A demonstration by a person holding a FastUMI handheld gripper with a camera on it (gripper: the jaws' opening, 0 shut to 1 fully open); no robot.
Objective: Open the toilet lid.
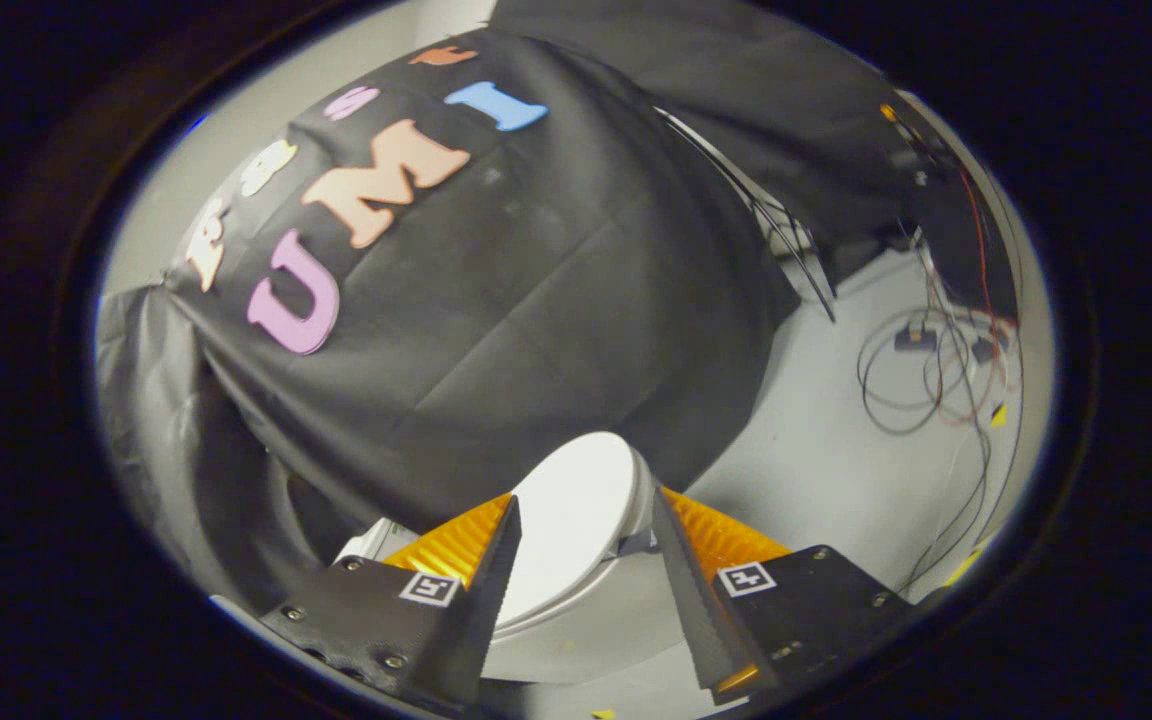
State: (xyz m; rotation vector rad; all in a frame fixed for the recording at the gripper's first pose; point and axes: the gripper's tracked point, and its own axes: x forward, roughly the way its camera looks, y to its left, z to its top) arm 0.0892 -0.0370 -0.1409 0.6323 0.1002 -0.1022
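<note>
The tongs (581,525) stand apart, clamped on nothing — the white toilet lid (571,515) lies between the two fingers and extends just ahead of them, closed over the toilet bowl (576,640) below. Contact between fingers and lid cannot be determined. Beyond the lid hangs the black cloth wall (536,320). Farther off, loose cables (921,375) lie on the grey floor (816,470).

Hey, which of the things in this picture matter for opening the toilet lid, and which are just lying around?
For the job:
- toilet lid, white, seen between the fingers
- claw, open, a finger on each side of the lid
- toilet beneath the lid

Just lying about:
- loose cables on the floor
- black cloth wall behind the toilet
</note>
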